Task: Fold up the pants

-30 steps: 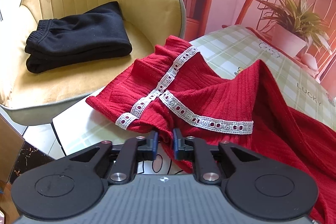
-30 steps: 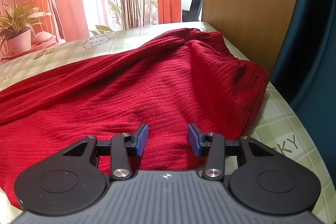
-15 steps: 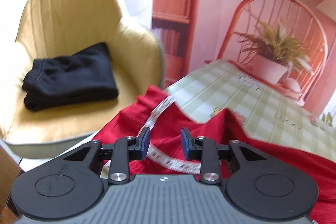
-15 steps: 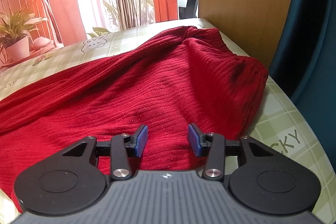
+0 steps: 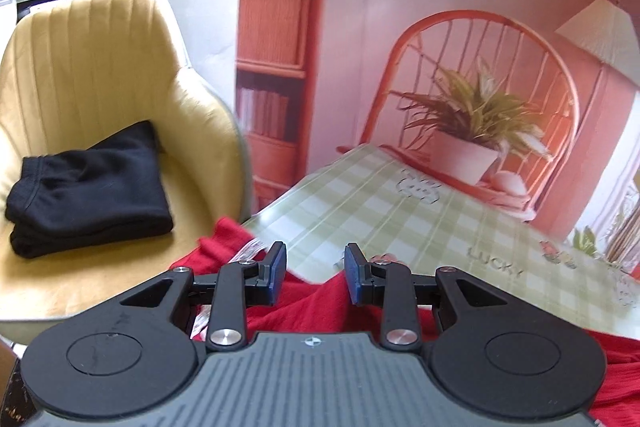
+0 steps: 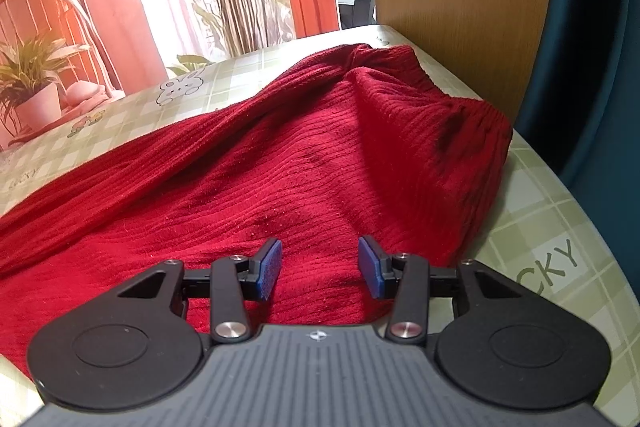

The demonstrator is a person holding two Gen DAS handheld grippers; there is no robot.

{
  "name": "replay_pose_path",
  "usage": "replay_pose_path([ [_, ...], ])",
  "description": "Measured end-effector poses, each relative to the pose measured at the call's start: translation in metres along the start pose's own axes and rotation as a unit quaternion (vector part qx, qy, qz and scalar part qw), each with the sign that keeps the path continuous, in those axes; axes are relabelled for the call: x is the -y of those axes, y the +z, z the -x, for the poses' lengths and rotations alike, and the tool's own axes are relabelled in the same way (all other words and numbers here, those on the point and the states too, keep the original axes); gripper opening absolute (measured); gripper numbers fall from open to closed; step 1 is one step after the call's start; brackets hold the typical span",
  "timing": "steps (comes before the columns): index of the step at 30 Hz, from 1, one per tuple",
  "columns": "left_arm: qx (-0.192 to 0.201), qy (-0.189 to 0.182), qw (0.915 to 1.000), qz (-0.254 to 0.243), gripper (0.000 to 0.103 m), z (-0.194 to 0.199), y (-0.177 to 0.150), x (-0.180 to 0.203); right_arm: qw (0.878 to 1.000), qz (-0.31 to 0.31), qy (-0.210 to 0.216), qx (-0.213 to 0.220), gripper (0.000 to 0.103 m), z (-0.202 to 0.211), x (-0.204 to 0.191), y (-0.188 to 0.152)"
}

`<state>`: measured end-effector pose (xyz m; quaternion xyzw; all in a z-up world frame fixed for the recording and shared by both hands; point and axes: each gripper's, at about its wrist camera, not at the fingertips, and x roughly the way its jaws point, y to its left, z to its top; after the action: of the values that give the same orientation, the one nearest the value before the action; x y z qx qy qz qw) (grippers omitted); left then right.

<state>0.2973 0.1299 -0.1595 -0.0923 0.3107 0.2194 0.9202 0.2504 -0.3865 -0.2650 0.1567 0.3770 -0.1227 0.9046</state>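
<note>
Left gripper [image 5: 315, 273] lets go of red pants [image 5: 304, 311], jaws now apart, lifts away above cloth.

Left wrist view: "LUCKY" printed in grey on the green checked cloth [image 5: 440, 211] over the surface [image 5: 496, 265], letters complete and legible; right wrist view: same cloth [image 6: 560, 195], "CKY" readable at the near right edge, rest hidden behind the tool body; a faint fragment at the far left edge, too distorted to read.
</note>
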Motion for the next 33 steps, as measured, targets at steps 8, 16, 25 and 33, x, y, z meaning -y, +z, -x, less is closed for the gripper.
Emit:
replay_pose_path([
  [8, -0.013, -0.049, 0.9987, -0.007, 0.033, -0.024, 0.012, 0.029, 0.999, -0.035, -0.003, 0.013, 0.045, 0.009, 0.013, 0.017],
  [16, -0.078, -0.094, 0.9924, -0.009, 0.033, -0.059, -0.010, 0.088, 0.998, -0.019, -0.022, 0.058, 0.045, 0.012, 0.036, 0.055],
  [25, -0.125, -0.164, 0.9763, -0.067, 0.033, -0.079, -0.045, 0.180, 0.992, 0.015, -0.055, 0.113, 0.045, -0.024, 0.052, 0.100],
  [33, -0.159, -0.140, 0.9723, -0.098, 0.033, -0.100, -0.068, 0.196, 0.995, 0.000, -0.044, 0.084, 0.044, -0.078, 0.061, 0.117],
])
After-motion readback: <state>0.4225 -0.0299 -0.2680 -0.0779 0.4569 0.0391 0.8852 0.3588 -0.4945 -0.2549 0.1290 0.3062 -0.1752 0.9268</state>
